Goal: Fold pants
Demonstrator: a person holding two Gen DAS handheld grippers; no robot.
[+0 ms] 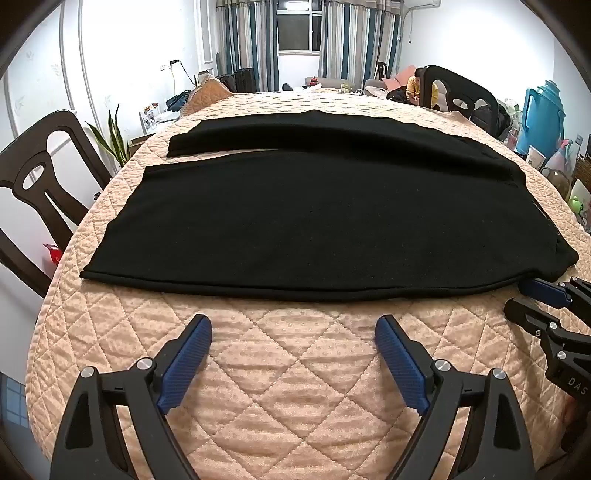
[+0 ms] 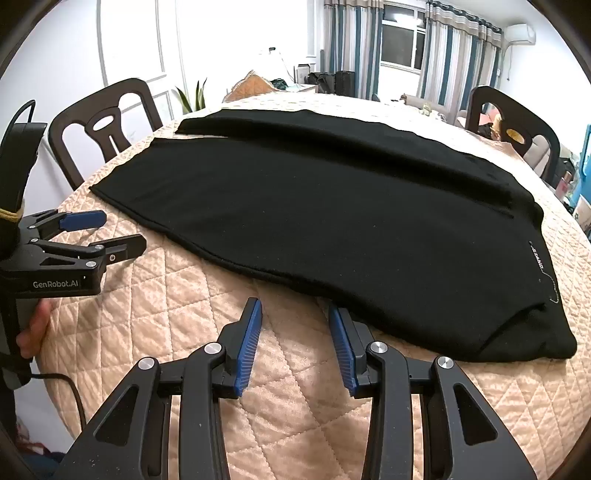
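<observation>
On the quilted table [image 1: 280, 373], flat black pants [image 1: 295, 221], both tools agape.

**Camera placement: two wrist fisheye views**

The left wrist camera sits low over the near edge of the table [image 1: 295, 387], facing 12 o'clock along its jaws toward the pants [image 1: 295, 221]. The right wrist camera is set likewise, nearer the pants [image 2: 332, 221], aimed toward 11 o'clock. Both views share the pants, table and far window [image 1: 299, 33]; each shows the other gripper at its edge.
</observation>
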